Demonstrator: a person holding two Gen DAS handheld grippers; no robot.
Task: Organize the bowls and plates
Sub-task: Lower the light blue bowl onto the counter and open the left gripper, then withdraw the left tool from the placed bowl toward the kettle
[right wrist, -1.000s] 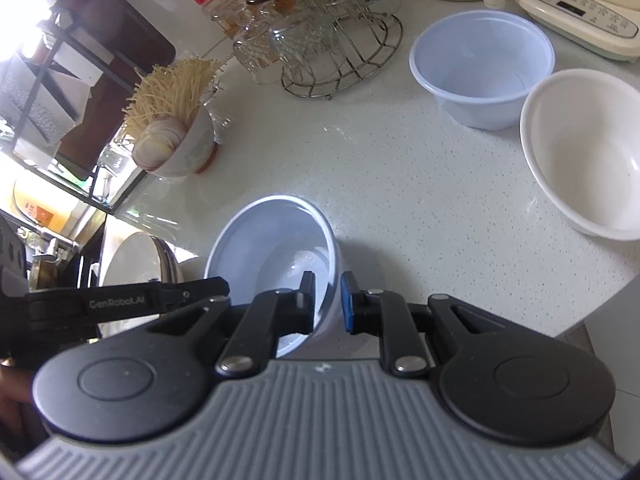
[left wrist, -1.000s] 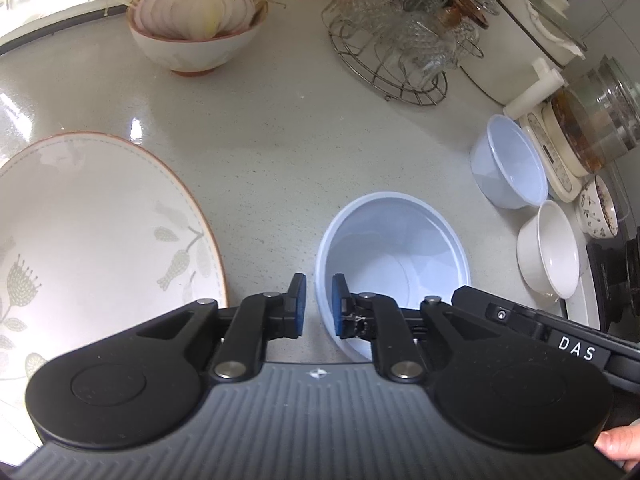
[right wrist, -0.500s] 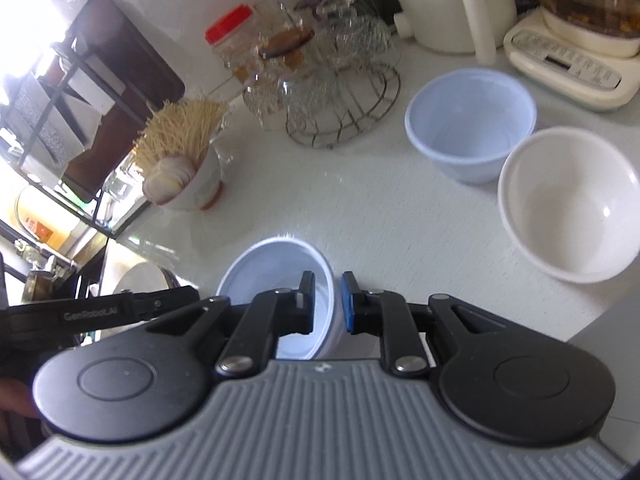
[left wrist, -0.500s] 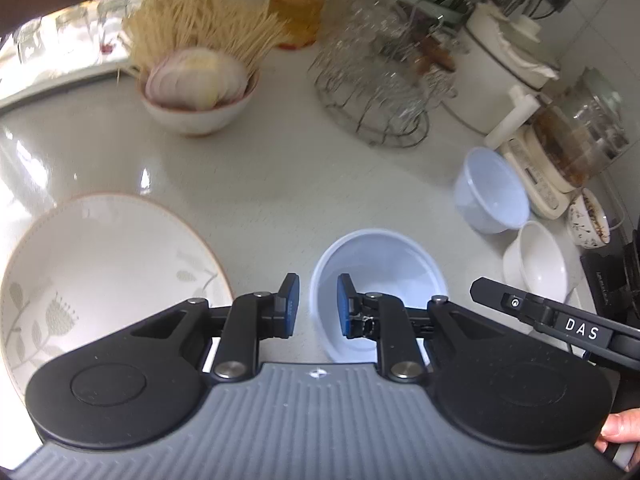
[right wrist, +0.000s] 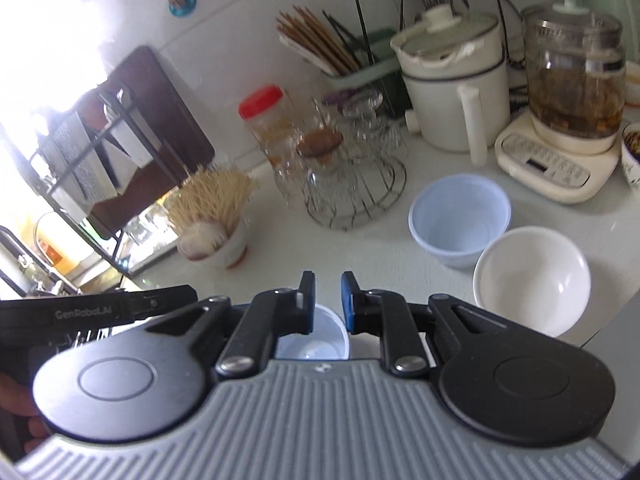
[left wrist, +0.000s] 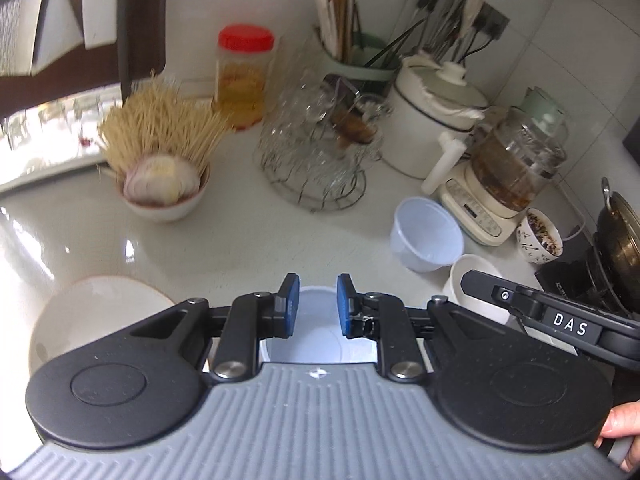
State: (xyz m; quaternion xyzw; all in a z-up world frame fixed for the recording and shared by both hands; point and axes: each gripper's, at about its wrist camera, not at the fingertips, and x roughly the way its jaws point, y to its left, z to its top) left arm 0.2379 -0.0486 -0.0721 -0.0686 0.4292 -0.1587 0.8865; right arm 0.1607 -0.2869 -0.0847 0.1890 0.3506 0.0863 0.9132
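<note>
A pale blue plastic bowl (left wrist: pixel 316 340) stands on the white counter right under both grippers and shows through their gaps, also as the bowl (right wrist: pixel 316 340) in the right wrist view. My left gripper (left wrist: pixel 318 304) hangs well above it, jaws a little apart and empty. My right gripper (right wrist: pixel 327 302) hovers beside it, all but shut, holding nothing. A large patterned plate (left wrist: pixel 92 312) lies to the left. A second blue bowl (right wrist: pixel 460 220) and a white bowl (right wrist: pixel 532 280) sit side by side at the right.
At the back stand a bowl of noodles and onion (left wrist: pixel 160 184), a wire rack of glasses (left wrist: pixel 316 160), a red-lidded jar (left wrist: pixel 244 76), a white cooker (left wrist: pixel 432 120) and a glass kettle (left wrist: pixel 516 168). A wok (left wrist: pixel 620 240) sits on a stove at far right.
Both grippers have risen and tilted up. The blue bowl and plate stay on the counter and look smaller. The back wall and utensils have come into view.
</note>
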